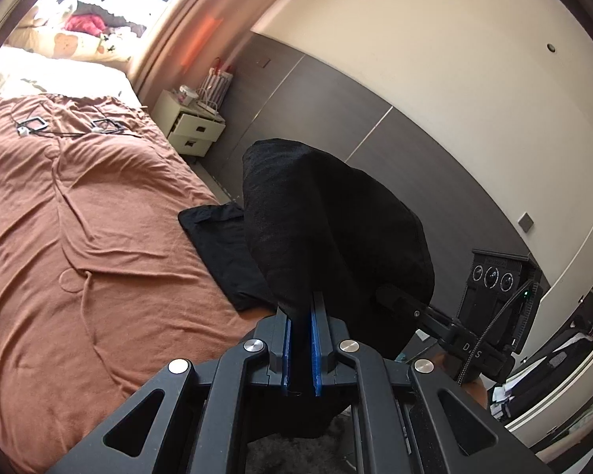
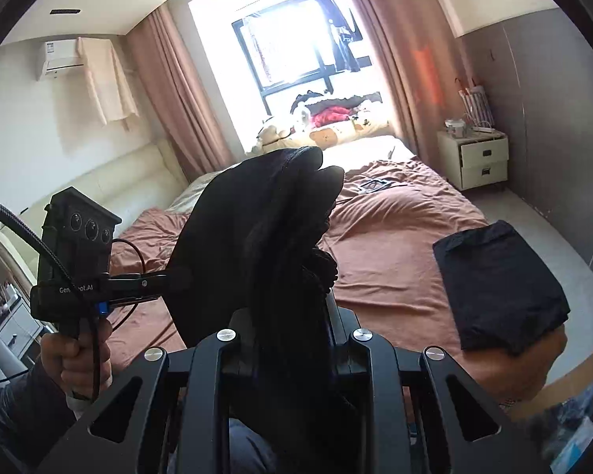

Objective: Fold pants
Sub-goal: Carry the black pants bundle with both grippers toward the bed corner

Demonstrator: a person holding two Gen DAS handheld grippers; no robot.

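Observation:
Black pants [image 1: 332, 229] hang in the air over the bed's near edge, held between both grippers. My left gripper [image 1: 301, 300] is shut on the pants' fabric, its blue pads [image 1: 286, 339] pinching the cloth. My right gripper [image 2: 316, 296] is shut on a bunched part of the same pants [image 2: 257, 229], which hides its fingertips. The right gripper also shows in the left wrist view [image 1: 399, 300], gripping the far side of the pants. The left gripper shows in the right wrist view [image 2: 170, 276], clamped on the cloth.
A folded black garment [image 1: 221, 245] lies at the bed's edge; it also shows in the right wrist view [image 2: 498, 288]. The bed has a wrinkled brown cover [image 1: 79, 237]. A white nightstand [image 1: 193, 130] stands by the grey wall panels [image 1: 336, 118]. Cables and small frames [image 1: 102, 126] lie near the pillows.

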